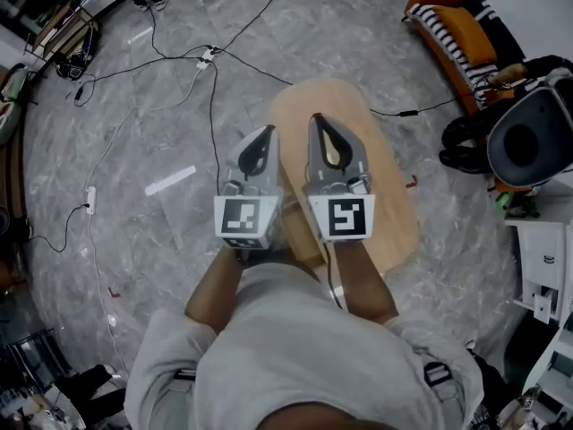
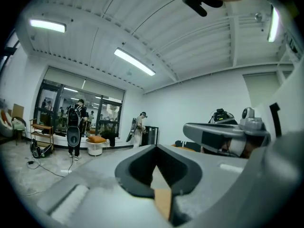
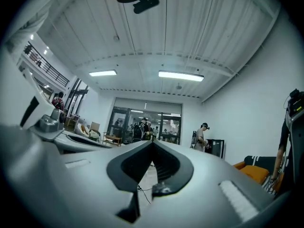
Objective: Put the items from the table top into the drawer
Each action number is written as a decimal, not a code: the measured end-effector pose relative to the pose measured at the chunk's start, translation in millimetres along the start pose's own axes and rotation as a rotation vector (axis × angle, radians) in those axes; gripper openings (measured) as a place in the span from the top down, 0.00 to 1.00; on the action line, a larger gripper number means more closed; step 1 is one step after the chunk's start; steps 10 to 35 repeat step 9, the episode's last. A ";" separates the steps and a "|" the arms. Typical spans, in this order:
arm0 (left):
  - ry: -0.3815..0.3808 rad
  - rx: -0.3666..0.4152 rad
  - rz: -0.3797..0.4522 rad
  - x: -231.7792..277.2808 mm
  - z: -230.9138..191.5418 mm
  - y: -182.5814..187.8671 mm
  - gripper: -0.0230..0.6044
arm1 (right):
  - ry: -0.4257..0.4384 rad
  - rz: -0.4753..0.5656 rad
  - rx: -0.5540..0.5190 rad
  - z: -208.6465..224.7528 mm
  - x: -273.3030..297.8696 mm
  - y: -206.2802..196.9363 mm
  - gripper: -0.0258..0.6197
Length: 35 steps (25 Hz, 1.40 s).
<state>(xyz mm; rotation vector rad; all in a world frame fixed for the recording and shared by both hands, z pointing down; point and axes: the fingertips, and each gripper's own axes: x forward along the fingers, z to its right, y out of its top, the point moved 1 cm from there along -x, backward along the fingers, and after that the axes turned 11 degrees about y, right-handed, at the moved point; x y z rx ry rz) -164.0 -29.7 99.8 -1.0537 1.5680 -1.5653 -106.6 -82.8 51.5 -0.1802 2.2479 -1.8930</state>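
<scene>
In the head view I hold both grippers side by side, high above a small oval wooden table; no loose items show on its visible top. My left gripper has its jaws closed tip to tip with nothing between them, and its own view looks level across the room. My right gripper is shut and empty too, its tips meeting in its own view. Each gripper view catches the other gripper at its side: the right gripper and the left gripper.
Cables and a power strip lie on the grey stone floor left of the table. An orange sofa stands at the back right, a white cabinet unit at the right edge. People stand far off by glass doors.
</scene>
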 end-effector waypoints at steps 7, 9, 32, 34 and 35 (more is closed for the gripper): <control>0.027 -0.018 0.062 -7.1 20.0 24.5 0.93 | 0.030 -0.005 -0.001 -5.9 -11.3 1.3 0.95; 0.044 -0.017 0.086 -8.1 23.9 27.0 0.93 | 0.037 -0.001 -0.002 -3.7 -14.4 1.9 0.95; 0.044 -0.017 0.086 -8.1 23.9 27.0 0.93 | 0.037 -0.001 -0.002 -3.7 -14.4 1.9 0.95; 0.044 -0.017 0.086 -8.1 23.9 27.0 0.93 | 0.037 -0.001 -0.002 -3.7 -14.4 1.9 0.95; 0.044 -0.017 0.086 -8.1 23.9 27.0 0.93 | 0.037 -0.001 -0.002 -3.7 -14.4 1.9 0.95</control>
